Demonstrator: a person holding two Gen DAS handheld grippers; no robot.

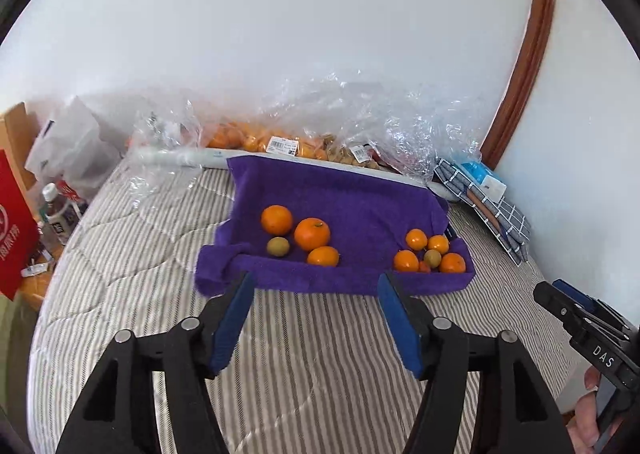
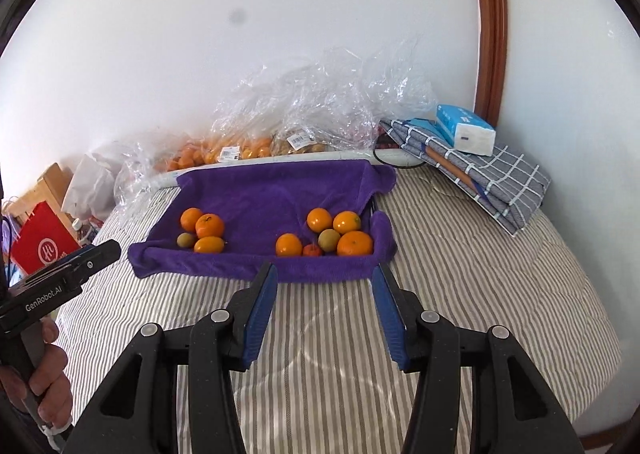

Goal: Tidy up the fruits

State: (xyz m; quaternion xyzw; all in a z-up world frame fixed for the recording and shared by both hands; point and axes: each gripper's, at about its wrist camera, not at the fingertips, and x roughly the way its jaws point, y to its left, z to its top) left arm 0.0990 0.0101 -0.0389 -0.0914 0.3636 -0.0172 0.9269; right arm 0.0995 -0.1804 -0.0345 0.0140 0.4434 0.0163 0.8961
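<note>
A: Where is the fruit?

B: On a purple towel point(image 1: 344, 198) spread over a tray on the striped bed point(image 1: 320, 366), toward the bed's far edge by the wall. It lies in two clusters. The left cluster point(image 1: 300, 236) has three oranges and one small greenish fruit, touching or nearly so. The right cluster point(image 2: 328, 236) has four oranges, one greenish fruit and a tiny reddish one, packed into the tray's right end.

A: And the claws?

B: The left claw point(image 1: 316, 294) is open with nothing between its blue pads, above the bed just in front of the towel's near edge. The right claw point(image 2: 324, 286) also stands parted and empty, in front of the towel's right half. Neither touches any fruit.

A: Anything behind the tray?

B: Clear plastic bags point(image 2: 304, 122) of more fruit along the wall, and at the bed's far right corner a folded checked cloth point(image 2: 492, 182) with a tissue pack point(image 2: 464, 130) on it.
</note>
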